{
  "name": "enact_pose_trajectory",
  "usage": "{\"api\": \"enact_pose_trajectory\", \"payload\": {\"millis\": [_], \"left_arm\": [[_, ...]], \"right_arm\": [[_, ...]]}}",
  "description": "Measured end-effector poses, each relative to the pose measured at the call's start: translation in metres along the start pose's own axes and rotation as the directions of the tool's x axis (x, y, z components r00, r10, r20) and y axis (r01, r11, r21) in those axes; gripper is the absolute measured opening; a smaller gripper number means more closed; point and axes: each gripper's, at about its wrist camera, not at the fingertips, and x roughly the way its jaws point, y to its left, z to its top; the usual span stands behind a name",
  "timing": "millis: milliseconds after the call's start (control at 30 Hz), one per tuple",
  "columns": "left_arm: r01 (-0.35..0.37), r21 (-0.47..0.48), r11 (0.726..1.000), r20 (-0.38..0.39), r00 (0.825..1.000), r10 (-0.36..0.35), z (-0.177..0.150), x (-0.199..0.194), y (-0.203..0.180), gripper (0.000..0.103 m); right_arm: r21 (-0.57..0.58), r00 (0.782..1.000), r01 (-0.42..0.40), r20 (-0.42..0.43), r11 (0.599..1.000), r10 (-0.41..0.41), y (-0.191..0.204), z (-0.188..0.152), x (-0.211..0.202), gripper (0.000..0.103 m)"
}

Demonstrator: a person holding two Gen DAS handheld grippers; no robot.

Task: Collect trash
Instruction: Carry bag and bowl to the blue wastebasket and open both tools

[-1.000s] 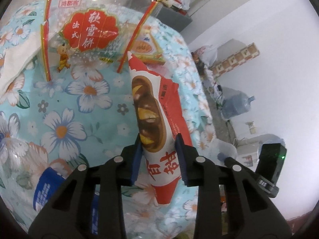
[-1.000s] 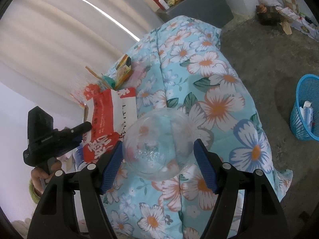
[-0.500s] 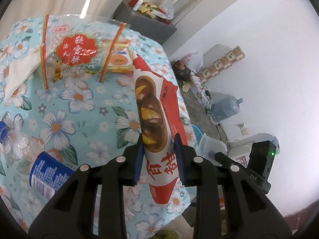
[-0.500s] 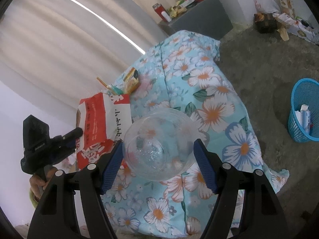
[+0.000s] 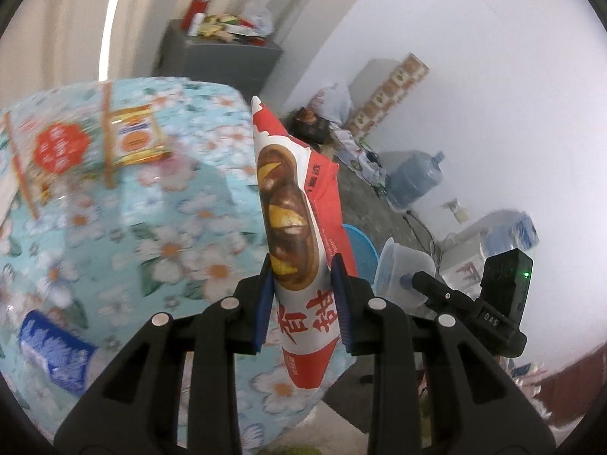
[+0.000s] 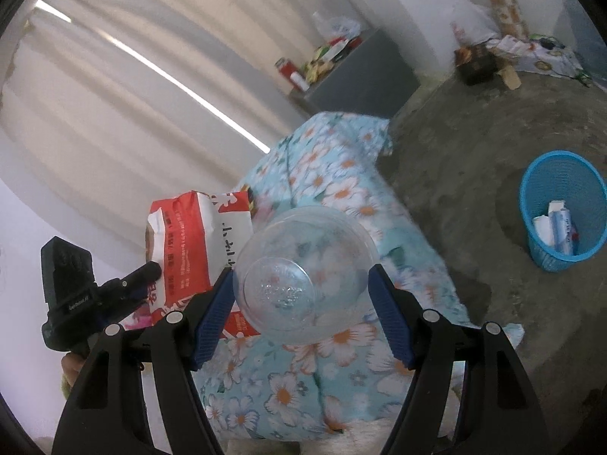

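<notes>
**Wrapper and bowl held above the floral counter**

Floral cloth covers the counter (image 5: 159,227), where a blue can (image 5: 53,352) and clear snack packets (image 5: 57,148) lie. A crinkly red-and-white bread wrapper (image 5: 296,227) is pinched upright in the left gripper (image 5: 303,303), its jaws clenched on it. A thin, clear plastic bowl (image 6: 303,273) is grasped across its rim by the right gripper (image 6: 303,318). Both are best carried level to the blue mesh bin (image 6: 561,208) on the concrete floor, then released directly above it, lest the light wrapper drift.
</notes>
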Motion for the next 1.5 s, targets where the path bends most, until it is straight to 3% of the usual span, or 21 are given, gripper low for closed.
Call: {"api": "enact_pose_trajectory", "payload": {"millis": [167,367,567,700,933,1067,1167,1233,1333,1400,1500], "left_arm": [[-0.006,0.106,0.994,-0.03,1.0,0.009,0.005,0.038,-0.046,0.027],[0.008,0.24,0.971,-0.095,0.995,0.015,0.013,0.111,-0.103,0.027],[0.068,0.31,0.948,-0.211,0.977,-0.001,0.021,0.21,-0.155,0.028],[0.097,0.338,0.936,-0.301,0.954,0.01,0.023,0.294,-0.184,0.029],[0.108,0.341,0.934,-0.409,0.911,0.044,0.013,0.422,-0.199,0.031],[0.1,0.321,0.942,-0.443,0.895,0.056,0.012,0.476,-0.194,0.032],[0.085,0.337,0.938,-0.452,0.888,0.082,0.009,0.517,-0.191,0.04],[0.035,0.361,0.932,-0.463,0.874,0.147,0.005,0.539,-0.186,0.068],[-0.03,0.386,0.922,-0.487,0.842,0.232,0.003,0.562,-0.177,0.069],[-0.013,0.352,0.936,-0.495,0.846,0.198,0.006,0.559,-0.172,0.069],[0.021,0.304,0.953,-0.497,0.857,0.14,0.013,0.547,-0.169,0.071]], "right_arm": [[0.059,0.997,0.033,0.07,0.998,-0.037,-0.033,0.006,-0.03,0.069],[0.164,0.981,0.095,0.153,0.982,-0.121,-0.084,0.02,-0.063,0.069],[0.3,0.959,0.155,0.181,0.941,-0.216,-0.148,0.035,-0.073,0.069],[0.386,0.947,0.193,0.166,0.902,-0.274,-0.197,0.046,-0.066,0.069],[0.56,0.936,0.226,0.101,0.797,-0.337,-0.302,0.064,-0.028,0.069],[0.628,0.925,0.25,0.071,0.737,-0.374,-0.35,0.074,-0.015,0.069],[0.679,0.91,0.267,0.056,0.684,-0.41,-0.386,0.078,-0.004,0.072],[0.728,0.91,0.278,0.008,0.626,-0.414,-0.424,0.073,0.015,0.083],[0.797,0.911,0.309,-0.091,0.519,-0.402,-0.462,0.048,0.039,0.083],[0.817,0.92,0.281,-0.079,0.504,-0.385,-0.465,0.034,0.044,0.083],[0.809,0.918,0.267,-0.047,0.524,-0.395,-0.458,0.024,0.043,0.083]]}}
